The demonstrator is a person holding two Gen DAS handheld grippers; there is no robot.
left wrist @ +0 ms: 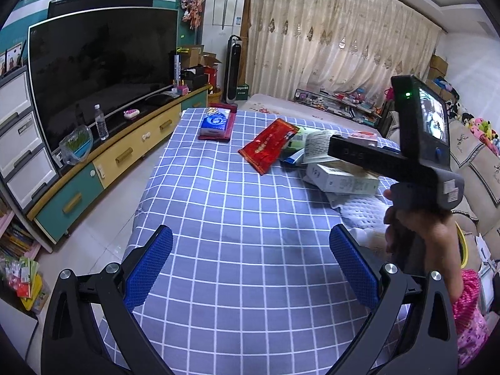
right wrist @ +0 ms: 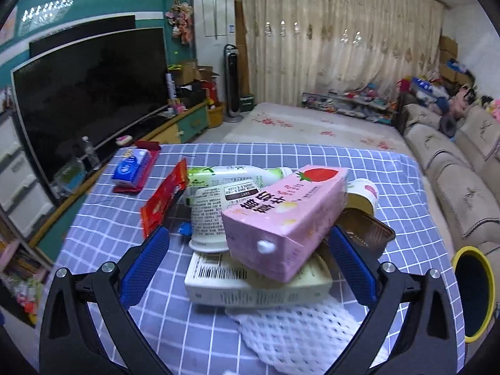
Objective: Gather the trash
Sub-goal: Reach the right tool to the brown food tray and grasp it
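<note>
A heap of trash lies on the blue checked tablecloth (right wrist: 103, 228). In it a pink strawberry carton (right wrist: 281, 218) rests tilted on a white box (right wrist: 256, 287). Around them are a printed paper cup (right wrist: 209, 215), a green-and-white bottle (right wrist: 231, 175), a red wrapper (right wrist: 162, 203), a brown tray (right wrist: 368, 231) and white foam netting (right wrist: 300, 334). My right gripper (right wrist: 250, 265) is open, its blue pads on either side of the carton's near end. My left gripper (left wrist: 250, 268) is open over bare cloth, short of the red wrapper (left wrist: 268, 147) and white box (left wrist: 343, 181).
A yellow-rimmed bin (right wrist: 473, 293) stands beside the table's right edge. A blue tissue pack (right wrist: 132, 167) lies at the far left corner. A TV (left wrist: 100, 75) on a low cabinet (left wrist: 125, 156) runs along the left, a sofa (right wrist: 453, 193) along the right. A hand (left wrist: 425, 237) holds the right gripper's housing (left wrist: 415, 131).
</note>
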